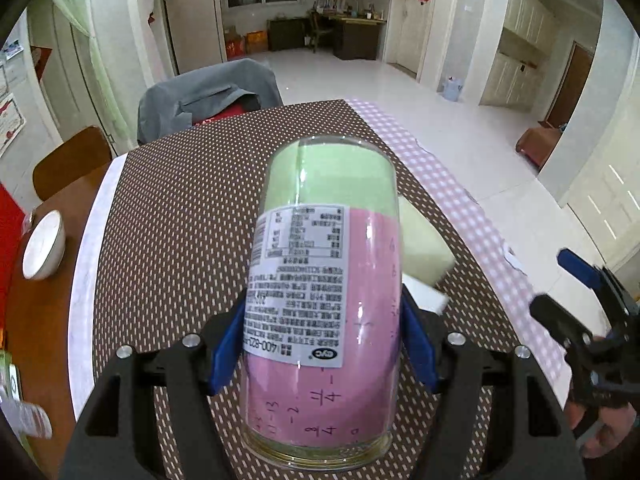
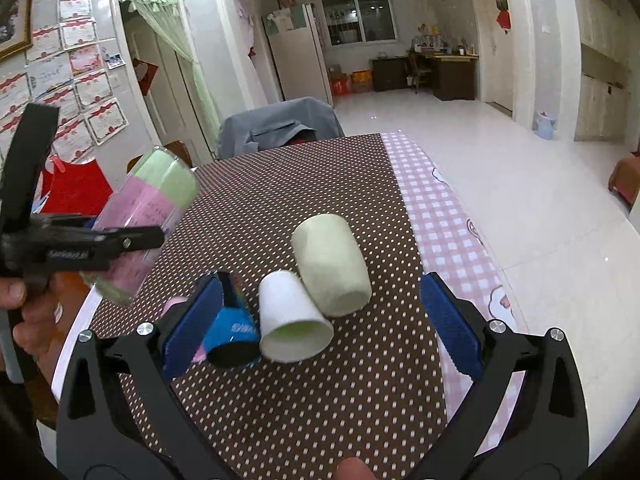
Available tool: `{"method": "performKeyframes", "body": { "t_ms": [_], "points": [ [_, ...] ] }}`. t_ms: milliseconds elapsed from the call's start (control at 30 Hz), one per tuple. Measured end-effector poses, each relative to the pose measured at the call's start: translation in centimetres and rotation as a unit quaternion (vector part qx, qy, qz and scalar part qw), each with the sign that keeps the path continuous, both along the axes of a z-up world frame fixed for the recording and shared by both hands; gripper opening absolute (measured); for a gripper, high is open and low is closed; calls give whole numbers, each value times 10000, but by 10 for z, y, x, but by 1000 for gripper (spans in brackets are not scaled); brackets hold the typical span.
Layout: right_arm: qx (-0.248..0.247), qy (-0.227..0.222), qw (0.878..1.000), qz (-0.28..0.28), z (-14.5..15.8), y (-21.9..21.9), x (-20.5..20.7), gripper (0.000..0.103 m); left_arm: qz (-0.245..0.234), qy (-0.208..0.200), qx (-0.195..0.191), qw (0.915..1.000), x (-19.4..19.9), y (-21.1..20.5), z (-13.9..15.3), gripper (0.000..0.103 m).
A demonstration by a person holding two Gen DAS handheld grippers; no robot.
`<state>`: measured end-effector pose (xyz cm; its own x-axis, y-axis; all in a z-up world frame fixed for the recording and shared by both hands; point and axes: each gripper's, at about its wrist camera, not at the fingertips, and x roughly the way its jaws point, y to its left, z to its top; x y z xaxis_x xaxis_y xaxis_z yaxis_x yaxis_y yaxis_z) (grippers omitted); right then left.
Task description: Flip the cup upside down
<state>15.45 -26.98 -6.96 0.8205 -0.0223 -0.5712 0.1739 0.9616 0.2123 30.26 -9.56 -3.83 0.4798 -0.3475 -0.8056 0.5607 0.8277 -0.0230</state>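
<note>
My left gripper (image 1: pixel 322 340) is shut on a clear glass cup (image 1: pixel 324 280) lined with pink and green paper and a white label. The cup is held above the table, its thick base toward the camera and its mouth pointing away. In the right wrist view the same cup (image 2: pixel 148 208) hangs tilted at the left in the left gripper (image 2: pixel 120 240). My right gripper (image 2: pixel 320 320) is open and empty, low over the table, with a white paper cup (image 2: pixel 290 316) lying on its side between its fingers.
A pale green cup (image 2: pixel 332 264) and a blue cup (image 2: pixel 232 332) also lie on their sides on the brown dotted tablecloth (image 2: pixel 300 184). A white bowl (image 1: pixel 42 246) stands at the table's left edge. A chair draped in grey cloth (image 1: pixel 208 96) stands at the far end.
</note>
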Motion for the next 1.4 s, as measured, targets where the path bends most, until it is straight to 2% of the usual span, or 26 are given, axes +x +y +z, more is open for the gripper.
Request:
{"method": "performKeyframes", "body": {
  "t_ms": [200, 400, 567, 833, 1167, 1200, 1267, 1400],
  "points": [
    [17, 106, 9999, 11, -11, 5, -31, 97, 1, 113, -68, 9999, -59, 9, -20, 68],
    [-11, 175, 9998, -47, -22, 5, -56, 97, 15, 408, -165, 9990, -101, 7, -59, 68],
    [-37, 213, 9997, -103, -29, 2, -72, 97, 166, 556, -183, 9981, -109, 0, -88, 68],
    [14, 201, 9997, -161, -32, -2, -80, 97, 206, 612, -164, 9978, -126, -16, -109, 68],
    [66, 319, 9993, -162, -43, -2, -80, 97, 357, 666, 183, 9970, -117, -33, -137, 70],
    [77, 327, 9993, -164, -44, -2, -80, 97, 358, 648, 238, 9970, -118, -35, -139, 71],
    [90, 334, 9993, -154, -44, -2, -81, 97, 342, 529, 258, 9977, -121, -35, -136, 82],
    [90, 334, 9993, -126, -43, 2, -81, 97, 358, 286, 222, 9987, -130, -30, -123, 87]
  ]
}}
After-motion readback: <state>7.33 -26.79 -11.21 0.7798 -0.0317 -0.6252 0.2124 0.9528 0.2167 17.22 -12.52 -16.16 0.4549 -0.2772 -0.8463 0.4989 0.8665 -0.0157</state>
